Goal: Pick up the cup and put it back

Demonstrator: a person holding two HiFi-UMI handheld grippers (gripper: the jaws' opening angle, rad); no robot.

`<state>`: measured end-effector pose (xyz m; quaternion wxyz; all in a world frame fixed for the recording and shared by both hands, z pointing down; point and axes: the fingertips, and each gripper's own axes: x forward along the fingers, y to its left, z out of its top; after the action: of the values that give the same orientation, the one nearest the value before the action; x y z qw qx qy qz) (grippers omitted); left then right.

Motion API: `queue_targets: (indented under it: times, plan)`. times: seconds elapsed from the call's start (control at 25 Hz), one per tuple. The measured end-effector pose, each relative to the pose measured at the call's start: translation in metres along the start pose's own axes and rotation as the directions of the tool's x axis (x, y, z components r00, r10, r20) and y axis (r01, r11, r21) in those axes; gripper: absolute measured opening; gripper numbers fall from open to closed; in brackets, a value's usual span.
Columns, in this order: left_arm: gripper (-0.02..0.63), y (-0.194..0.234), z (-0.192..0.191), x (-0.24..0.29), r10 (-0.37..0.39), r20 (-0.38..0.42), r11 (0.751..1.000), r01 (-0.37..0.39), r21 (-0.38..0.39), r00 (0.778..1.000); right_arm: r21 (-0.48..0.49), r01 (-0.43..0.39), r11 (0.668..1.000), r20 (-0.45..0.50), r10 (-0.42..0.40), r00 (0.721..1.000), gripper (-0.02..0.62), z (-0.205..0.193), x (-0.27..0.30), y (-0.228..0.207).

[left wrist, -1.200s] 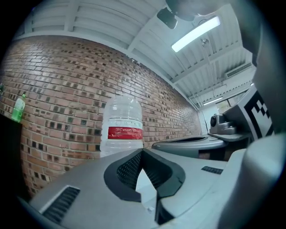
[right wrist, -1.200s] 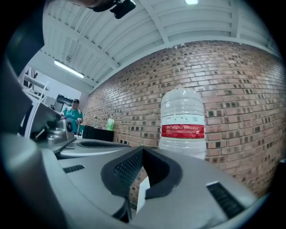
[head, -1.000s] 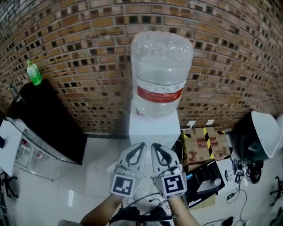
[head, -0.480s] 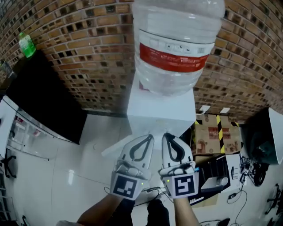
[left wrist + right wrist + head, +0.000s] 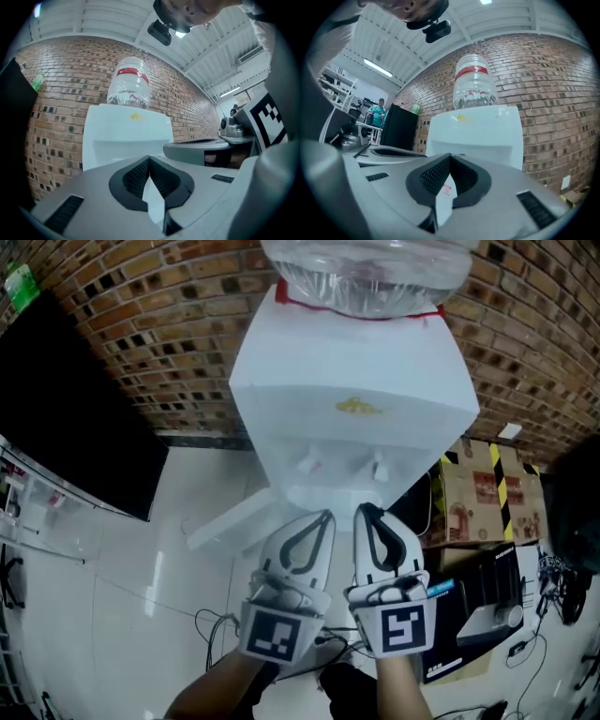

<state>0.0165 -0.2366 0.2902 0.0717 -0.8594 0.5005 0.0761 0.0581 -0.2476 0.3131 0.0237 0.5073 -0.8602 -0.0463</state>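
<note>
Head view: the white water dispenser (image 5: 352,381) backs onto a brick wall (image 5: 141,324) on pale floor tiles (image 5: 112,615), a black cabinet (image 5: 66,427) left of it, the left gripper (image 5: 323,515) and right gripper (image 5: 361,510) before it; left gripper view: jaws closed, empty, facing the dispenser; right gripper view: the same; no view shows the cup

- No word, brand or number can be read anywhere.
- The water bottle (image 5: 474,86) wears a red band (image 5: 471,71); its print is too small to read.
- The dispenser (image 5: 352,362) bears a yellow mark (image 5: 359,407), which is illegible.
- The cardboard box (image 5: 473,507) carries yellow-and-black striped tape (image 5: 497,486), with no words on it.
- The cubes on the left gripper (image 5: 322,517) and right gripper (image 5: 366,512) show black-and-white square markers, without letters.
</note>
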Motion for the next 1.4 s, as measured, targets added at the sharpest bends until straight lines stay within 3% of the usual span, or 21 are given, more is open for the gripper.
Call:
queue_targets:
  times: [0.28, 0.64, 0.72, 0.88, 1.04, 1.32, 1.4]
  plan:
    - [0.005, 0.001, -0.09, -0.01, 0.015, 0.009, 1.0, -0.015, -0.008, 1.0, -0.022, 0.015, 1.0, -0.022, -0.015, 1.0, 0.005, -0.103, 0.004, 0.014]
    - [0.005, 0.009, -0.224, -0.031, 0.06, -0.003, 0.997, -0.06, -0.049, 0.998, 0.058, 0.075, 0.995, -0.029, -0.074, 0.997, 0.007, -0.258, 0.013, 0.018]
    - [0.005, 0.007, -0.252, -0.032, 0.051, -0.007, 0.998, -0.052, -0.029, 0.999, 0.066, 0.075, 0.995, -0.039, -0.073, 0.997, 0.083, -0.292, 0.021, 0.019]
    - [0.012, 0.007, -0.304, -0.028, 0.028, -0.013, 0.999, -0.029, -0.036, 1.0, 0.07, 0.075, 0.995, -0.028, -0.073, 0.997, 0.087, -0.346, 0.042, 0.015]
    - [0.012, 0.008, -0.34, -0.027, 0.025, -0.005, 0.997, -0.026, -0.072, 1.0, 0.112, 0.048, 0.993, -0.042, -0.044, 0.998, 0.265, -0.409, 0.067, 0.014]
    - [0.012, 0.01, -0.359, -0.019, -0.01, 0.001, 0.999, 0.01, -0.039, 1.0, 0.104, 0.12, 0.987, -0.055, -0.115, 0.992, 0.281, -0.484, 0.112, -0.005]
    - [0.012, 0.014, -0.364, -0.019, -0.008, -0.003, 1.0, 0.007, -0.03, 1.0, 0.104, 0.137, 0.985, -0.065, -0.13, 0.989, 0.331, -0.502, 0.126, -0.009]
